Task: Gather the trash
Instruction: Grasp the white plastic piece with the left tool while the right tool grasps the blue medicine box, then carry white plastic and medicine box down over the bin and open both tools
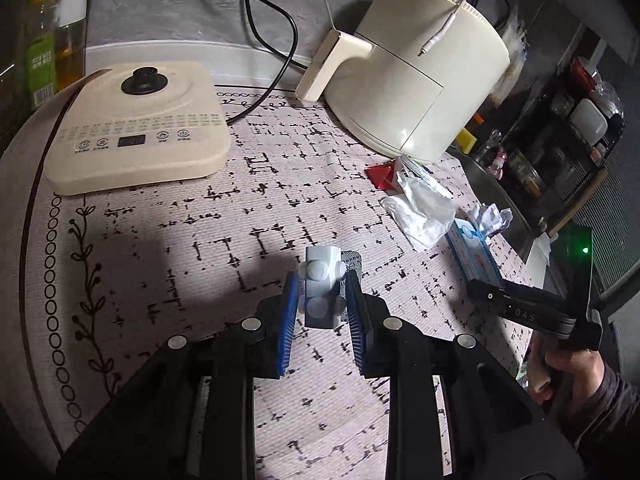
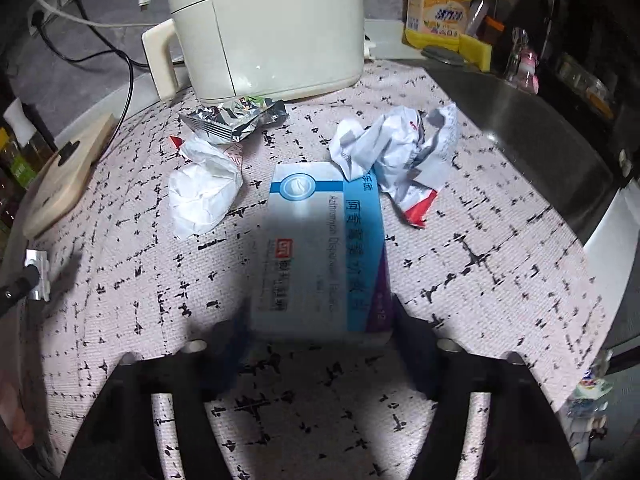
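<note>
Left gripper gripping blister pack, right gripper gripping medicine box

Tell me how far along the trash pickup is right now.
Nothing visibly binned yet; no bin is in view. In hand: the left gripper grips a pill blister pack, and the right gripper closes around the medicine box. Left on the tablecloth: a white tissue, crumpled paper and a foil wrapper.

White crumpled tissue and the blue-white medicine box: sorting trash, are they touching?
Apart. The right wrist view shows patterned cloth between the white crumpled tissue and the blue-white medicine box.
</note>
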{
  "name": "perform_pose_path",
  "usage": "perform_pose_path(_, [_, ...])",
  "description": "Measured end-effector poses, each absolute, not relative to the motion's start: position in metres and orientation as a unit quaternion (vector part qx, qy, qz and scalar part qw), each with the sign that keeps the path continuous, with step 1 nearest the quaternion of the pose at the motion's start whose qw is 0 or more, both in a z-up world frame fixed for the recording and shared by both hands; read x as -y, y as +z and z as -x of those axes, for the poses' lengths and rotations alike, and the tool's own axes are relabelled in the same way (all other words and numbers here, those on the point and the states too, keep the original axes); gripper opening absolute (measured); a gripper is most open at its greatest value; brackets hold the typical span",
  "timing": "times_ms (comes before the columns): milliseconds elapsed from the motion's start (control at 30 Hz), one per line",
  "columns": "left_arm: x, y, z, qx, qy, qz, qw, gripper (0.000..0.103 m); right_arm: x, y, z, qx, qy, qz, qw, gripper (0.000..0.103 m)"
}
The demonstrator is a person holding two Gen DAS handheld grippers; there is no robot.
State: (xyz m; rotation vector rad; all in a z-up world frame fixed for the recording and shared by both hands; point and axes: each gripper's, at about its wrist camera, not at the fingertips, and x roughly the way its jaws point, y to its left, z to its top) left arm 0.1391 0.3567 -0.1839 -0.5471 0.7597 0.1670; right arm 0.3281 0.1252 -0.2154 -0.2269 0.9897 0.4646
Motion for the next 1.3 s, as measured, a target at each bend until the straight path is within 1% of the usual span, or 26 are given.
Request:
perform_pose_path(233, [-0.352, -0.182, -0.126, -0.341, 0.086, 0.291, 0.890, 0.024, -0.125, -0.199, -0.299, -0.462, 0.256, 0.122, 0.840, 0.062])
perform_pose_path(467, [-0.314, -0.174, -0.111, -0.335, 0.103, 0.289, 0.891, 0.024, -0.100, -0.180, -0.274, -0.436, 0.297, 0.110, 0.842, 0.062])
perform_pose_path(600, [-0.291, -0.156, -0.102, -0.322, 0.112, 0.290, 0.894, 0.024, -0.080, -0.162, -0.257, -0.420, 0.323, 0.105, 0.842, 0.062])
perform_pose_path(733, [-0.268, -0.138, -0.093, -0.313, 0.115, 0.277, 0.901, 0.024, -0.051, -0.140, -0.242, -0.388, 0.335, 0.102, 0.852, 0.062])
perform_pose_path(900, [-0.233, -0.126, -0.083, -0.313, 0.118, 0.269, 0.903, 0.024, -0.006, -0.129, -0.229, -0.379, 0.340, 0.077, 0.857, 0.062])
perform_pose_path(1300, [-0.129, -0.111, -0.098, -0.340, 0.071, 0.224, 0.911, 0.024, 0.127, -0.134, -0.219, -0.380, 0.303, 0.032, 0.873, 0.062])
